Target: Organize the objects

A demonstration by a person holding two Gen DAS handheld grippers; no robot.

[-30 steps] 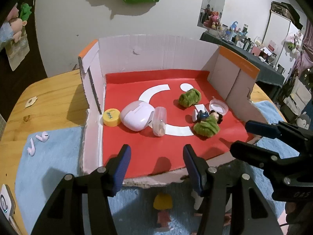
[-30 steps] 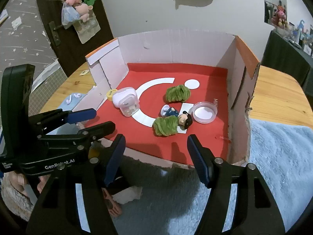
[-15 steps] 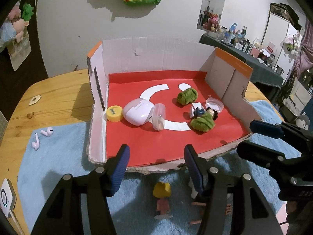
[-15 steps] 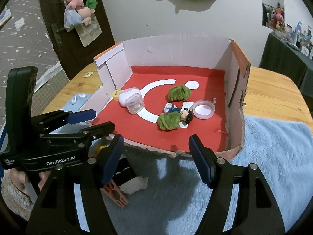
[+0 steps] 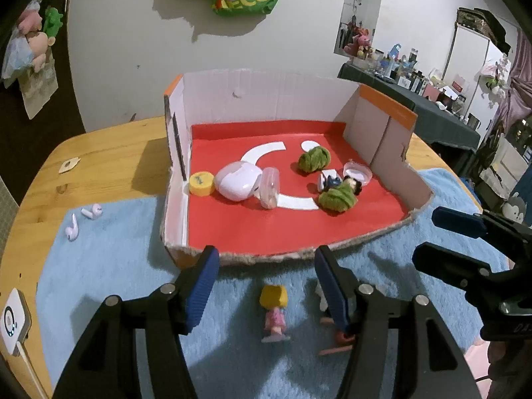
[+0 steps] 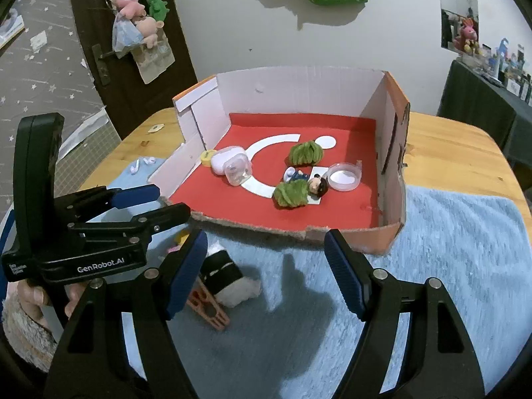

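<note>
In front of the red-floored cardboard box (image 5: 382,139), my left gripper (image 5: 266,286) and right gripper (image 6: 266,266) are both opening, empty; next I should grasp the yellow-haired pink figurine (image 5: 274,312).

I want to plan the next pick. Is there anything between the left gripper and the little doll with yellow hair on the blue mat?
Nothing visible stands in the way. The doll stands upright on the blue mat, just ahead of the left gripper, whose jaws are opening with nothing between them. The box lies beyond it.
</note>
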